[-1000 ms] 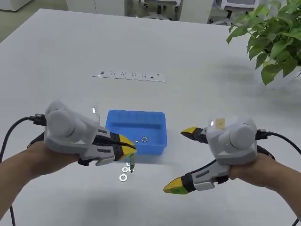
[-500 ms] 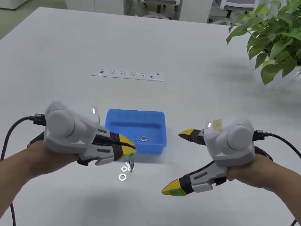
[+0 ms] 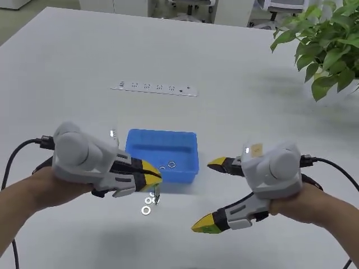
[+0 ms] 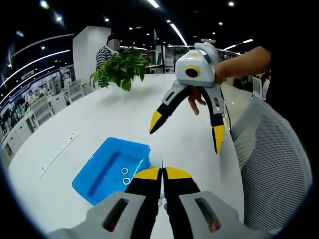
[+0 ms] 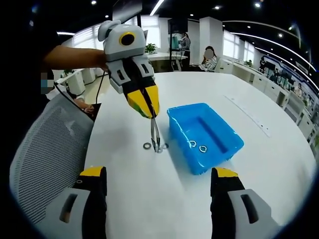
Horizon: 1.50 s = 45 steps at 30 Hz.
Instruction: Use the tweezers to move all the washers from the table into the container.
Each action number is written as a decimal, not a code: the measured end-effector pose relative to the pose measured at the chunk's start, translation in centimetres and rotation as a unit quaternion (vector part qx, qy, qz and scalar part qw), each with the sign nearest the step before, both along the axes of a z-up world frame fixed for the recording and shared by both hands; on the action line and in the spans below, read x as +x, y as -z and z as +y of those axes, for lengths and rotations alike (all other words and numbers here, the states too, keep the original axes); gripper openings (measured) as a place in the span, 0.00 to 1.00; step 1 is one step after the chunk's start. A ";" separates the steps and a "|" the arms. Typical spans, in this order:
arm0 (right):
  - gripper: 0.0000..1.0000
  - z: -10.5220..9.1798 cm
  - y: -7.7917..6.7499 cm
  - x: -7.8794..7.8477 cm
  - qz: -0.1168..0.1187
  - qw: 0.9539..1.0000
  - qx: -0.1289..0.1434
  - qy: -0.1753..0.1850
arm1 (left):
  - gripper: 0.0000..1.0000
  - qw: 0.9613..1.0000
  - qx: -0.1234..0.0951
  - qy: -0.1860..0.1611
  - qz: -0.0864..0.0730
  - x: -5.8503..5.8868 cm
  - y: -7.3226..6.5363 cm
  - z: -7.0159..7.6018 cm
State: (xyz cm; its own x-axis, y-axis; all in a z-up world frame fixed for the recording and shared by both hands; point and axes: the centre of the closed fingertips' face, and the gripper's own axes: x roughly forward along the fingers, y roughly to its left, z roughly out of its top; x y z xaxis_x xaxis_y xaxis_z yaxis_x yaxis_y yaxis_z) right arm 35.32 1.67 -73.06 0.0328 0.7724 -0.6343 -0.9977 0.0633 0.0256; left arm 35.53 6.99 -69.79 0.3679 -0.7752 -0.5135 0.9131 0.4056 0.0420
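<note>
Bright, even light from ceiling strips (image 4: 178, 34) on my feed, soft shadows on the counter (image 3: 235, 84), gripper views bend at the edges.

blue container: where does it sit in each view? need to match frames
Head view: container in the centre, slightly below the middle.
Left gripper view: container lower left, beside that view's jaws.
Right gripper view: container right of centre.
Shared landmark: two washers lying inside it.
</note>
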 end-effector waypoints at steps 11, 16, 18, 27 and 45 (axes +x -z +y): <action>0.65 1.9 -0.1 -0.3 -0.014 0.998 0.008 -0.061 | 0.05 1.000 0.009 0.020 0.002 0.0 0.2 0.0; 0.51 2.9 -0.6 -0.2 -0.017 0.997 0.025 -0.077 | 0.05 1.000 0.014 0.027 0.004 -0.1 0.1 -0.1; 0.48 3.3 -0.6 -0.1 -0.017 0.996 0.027 -0.081 | 0.05 0.999 0.016 0.029 0.004 -0.1 0.1 -0.2; 0.38 4.3 0.3 0.1 -0.031 0.993 0.008 -0.111 | 0.05 0.999 0.022 0.040 0.006 -0.3 0.0 -0.5; 0.18 6.8 2.2 -0.7 -0.047 0.986 -0.014 -0.162 | 0.05 0.998 0.032 0.051 0.011 -0.3 0.0 -0.2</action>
